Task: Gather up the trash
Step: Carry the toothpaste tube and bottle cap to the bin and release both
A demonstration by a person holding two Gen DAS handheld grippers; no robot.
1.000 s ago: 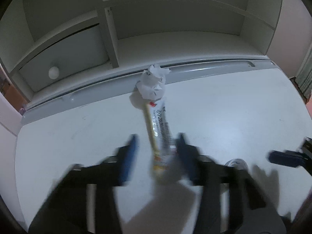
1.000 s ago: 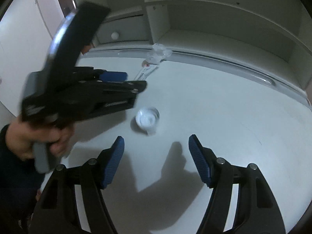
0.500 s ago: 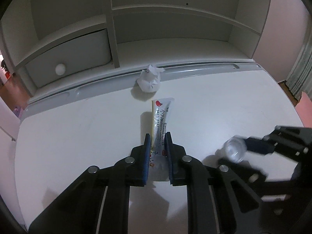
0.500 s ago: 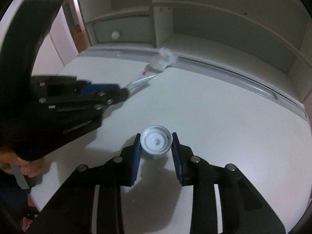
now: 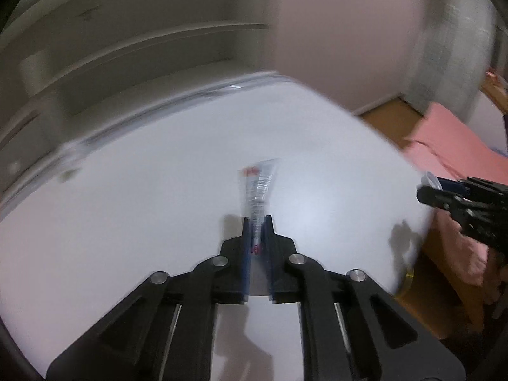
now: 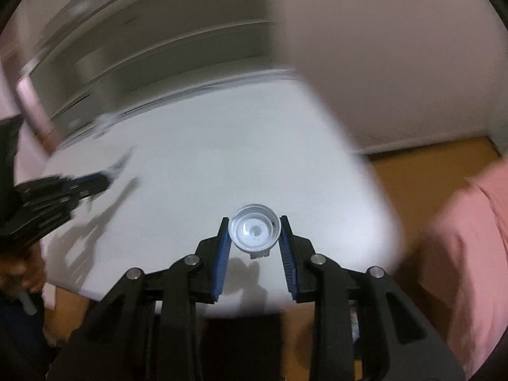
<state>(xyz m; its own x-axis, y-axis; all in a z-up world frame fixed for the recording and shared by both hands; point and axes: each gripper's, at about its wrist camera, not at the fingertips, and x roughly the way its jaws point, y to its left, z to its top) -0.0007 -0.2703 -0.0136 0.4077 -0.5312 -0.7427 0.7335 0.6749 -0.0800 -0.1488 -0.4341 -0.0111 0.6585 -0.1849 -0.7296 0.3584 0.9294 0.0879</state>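
You've got the wrapper, that long clear sachet with red print, pinched by its near end in your left gripper. The jaws have just squeezed down tight on it, and it sticks out forward past the fingertips, above the white desk. Blur smears everything behind it, so whether its far end brushes the surface, I can't tell.

Over on the other side, the little white plastic cup sits between the blue pads of your right gripper, open mouth facing the camera, both pads pressing its sides. It's held up over the desk's near right part, its shadow falling on the white top below.

From the left wrist view, your right gripper shows at the right edge with the cup poking out in front, past the desk corner. Beyond that, wooden floor and pink fabric. Behind the desk, grey shelves streak by, badly blurred.
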